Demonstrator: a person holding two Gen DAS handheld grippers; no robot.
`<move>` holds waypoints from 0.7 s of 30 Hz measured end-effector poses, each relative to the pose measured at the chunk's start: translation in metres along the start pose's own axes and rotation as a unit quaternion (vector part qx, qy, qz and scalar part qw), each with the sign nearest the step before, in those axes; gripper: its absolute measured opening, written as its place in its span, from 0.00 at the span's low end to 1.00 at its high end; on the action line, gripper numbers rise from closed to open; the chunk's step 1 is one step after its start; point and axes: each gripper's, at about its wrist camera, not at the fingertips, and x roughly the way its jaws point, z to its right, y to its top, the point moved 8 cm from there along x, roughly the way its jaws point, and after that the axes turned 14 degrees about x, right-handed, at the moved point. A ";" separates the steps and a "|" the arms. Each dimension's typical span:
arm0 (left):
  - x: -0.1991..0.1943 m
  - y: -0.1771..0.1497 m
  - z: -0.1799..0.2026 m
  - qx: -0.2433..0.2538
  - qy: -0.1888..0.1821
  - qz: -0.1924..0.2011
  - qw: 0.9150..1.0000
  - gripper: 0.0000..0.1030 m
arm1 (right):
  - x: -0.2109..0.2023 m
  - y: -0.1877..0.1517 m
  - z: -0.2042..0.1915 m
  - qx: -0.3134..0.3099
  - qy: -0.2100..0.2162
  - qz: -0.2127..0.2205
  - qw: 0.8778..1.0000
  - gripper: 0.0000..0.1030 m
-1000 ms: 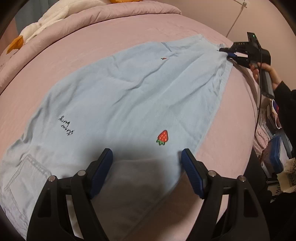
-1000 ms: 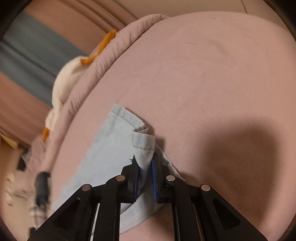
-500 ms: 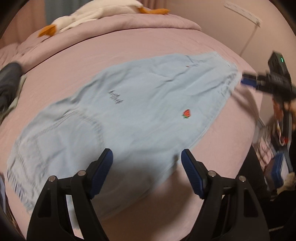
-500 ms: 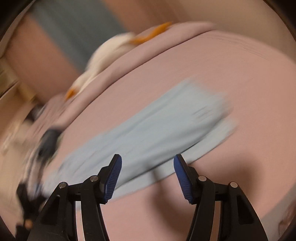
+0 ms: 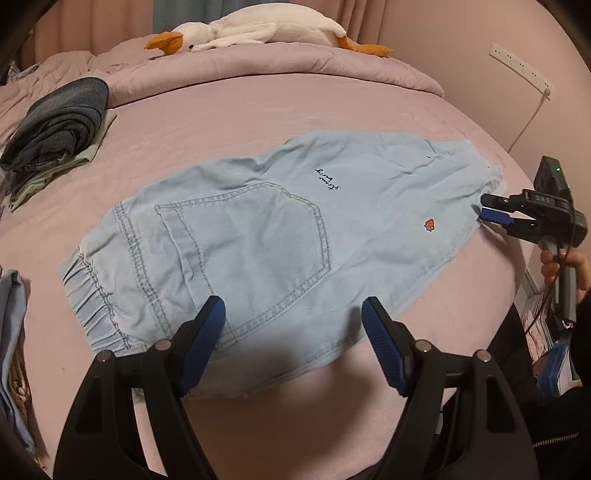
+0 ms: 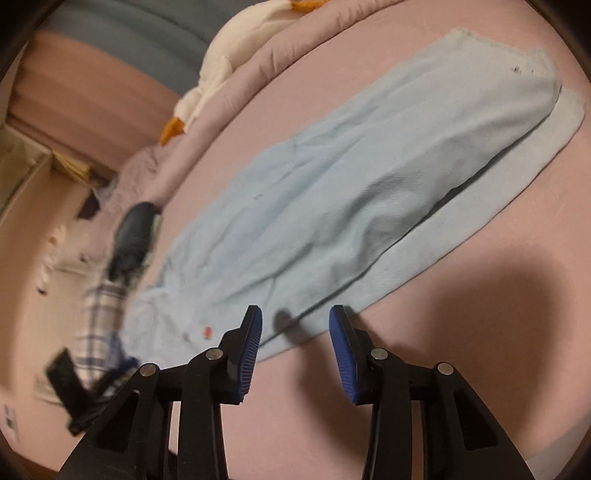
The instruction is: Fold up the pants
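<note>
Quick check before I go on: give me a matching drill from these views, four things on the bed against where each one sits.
Things:
1. pants
2. goose toy
3. dark clothes
4. strawberry patch

Places:
A. stacked at the left side of the bed, left wrist view
B. on the pants, near the hem end
C. spread flat in the middle of the bed
D. on the rolled quilt at the far end of the bed

Pairs: 1-C, 2-D, 3-A, 4-B
</note>
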 end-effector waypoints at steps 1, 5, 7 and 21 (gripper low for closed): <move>0.001 0.001 0.001 -0.001 -0.001 0.002 1.000 0.74 | -0.001 0.002 0.001 0.005 0.006 0.003 1.000 0.40; 0.007 0.001 0.003 0.000 -0.004 0.001 1.000 0.74 | 0.008 0.012 0.005 0.036 0.016 0.014 0.999 0.13; 0.011 -0.002 0.001 -0.001 -0.003 -0.006 1.000 0.74 | 0.000 0.008 0.001 0.017 0.011 0.022 1.000 0.10; -0.002 -0.017 -0.025 -0.005 0.035 -0.015 0.999 0.74 | -0.001 -0.006 0.009 0.007 -0.058 -0.014 0.998 0.11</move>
